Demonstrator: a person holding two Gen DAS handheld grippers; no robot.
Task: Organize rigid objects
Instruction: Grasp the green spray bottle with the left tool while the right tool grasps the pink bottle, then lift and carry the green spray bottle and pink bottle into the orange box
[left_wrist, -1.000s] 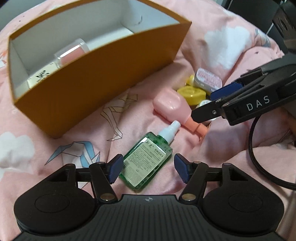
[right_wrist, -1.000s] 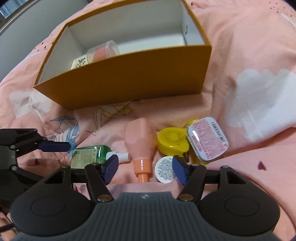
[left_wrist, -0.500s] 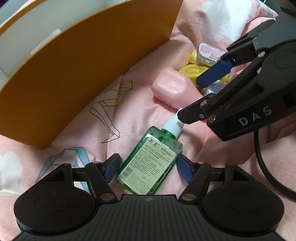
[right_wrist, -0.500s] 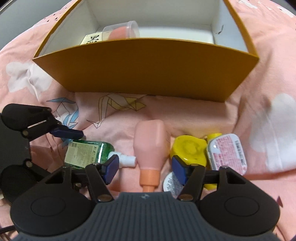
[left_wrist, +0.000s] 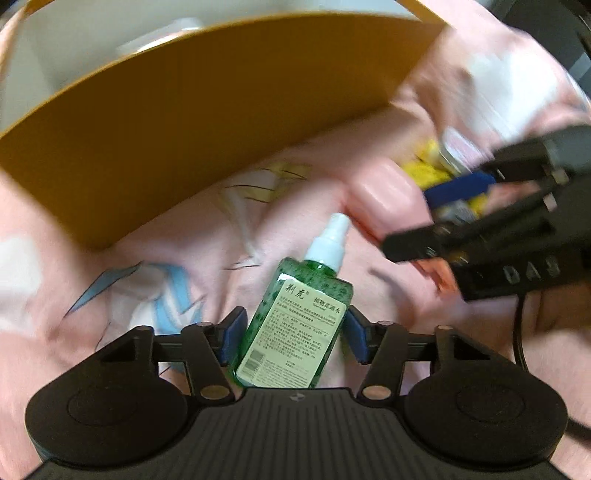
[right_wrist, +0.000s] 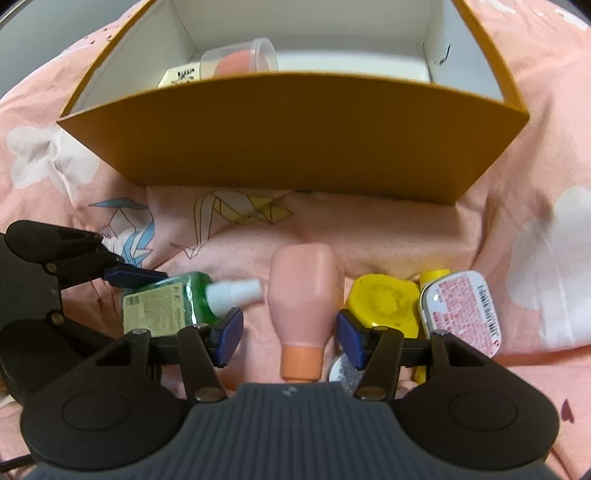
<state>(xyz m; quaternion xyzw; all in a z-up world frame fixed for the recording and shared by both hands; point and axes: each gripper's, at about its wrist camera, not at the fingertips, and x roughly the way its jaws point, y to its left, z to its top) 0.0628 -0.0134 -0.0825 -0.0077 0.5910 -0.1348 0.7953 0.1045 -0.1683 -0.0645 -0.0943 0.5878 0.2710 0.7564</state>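
The green bottle (left_wrist: 295, 325) lies between the closing left gripper (left_wrist: 293, 338); the pink bottle (right_wrist: 303, 291) between the closing right gripper (right_wrist: 290, 338).

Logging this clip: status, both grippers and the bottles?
Left gripper closing around green spray bottle, pads not visibly pressing. Right gripper closing, straddles pink bottle, gaps both sides. Nothing blocking orange box.

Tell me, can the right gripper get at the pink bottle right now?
Probably yes. The right gripper already straddles the pink bottle, its jaws have just been closing, and nothing lies over it; the green bottle stays off to one side.
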